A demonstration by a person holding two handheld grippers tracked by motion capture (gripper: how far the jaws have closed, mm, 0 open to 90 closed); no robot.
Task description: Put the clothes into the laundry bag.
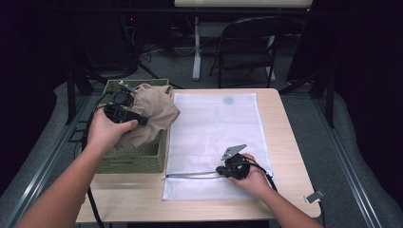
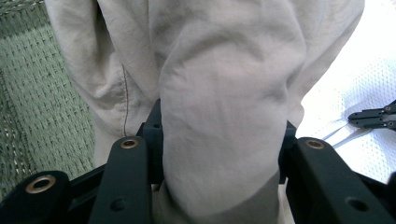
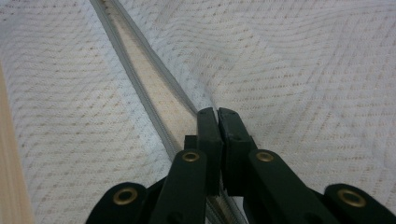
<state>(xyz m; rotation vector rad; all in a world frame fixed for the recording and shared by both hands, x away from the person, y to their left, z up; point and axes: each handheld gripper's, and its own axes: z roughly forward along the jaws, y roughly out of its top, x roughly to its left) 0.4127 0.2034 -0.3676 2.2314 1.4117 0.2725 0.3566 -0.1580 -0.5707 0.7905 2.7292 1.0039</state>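
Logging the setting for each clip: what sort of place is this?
Probably an indoor lab or recording workspace, not a home: a light wooden table ringed by dark curtains, a folding chair and a desk's legs behind, cables on the floor.

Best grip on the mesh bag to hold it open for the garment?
Probably the upper lip beside the zipper, where the right gripper pinches the white mesh bag. Come low along the table from the near edge; the bag lies flat, so only that slit offers an edge.

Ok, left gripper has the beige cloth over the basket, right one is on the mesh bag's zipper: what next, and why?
Probably carry the beige cloth across from the basket toward the mesh bag. The left gripper already clamps it, and the right gripper pinches the zipper edge, which shows parted.
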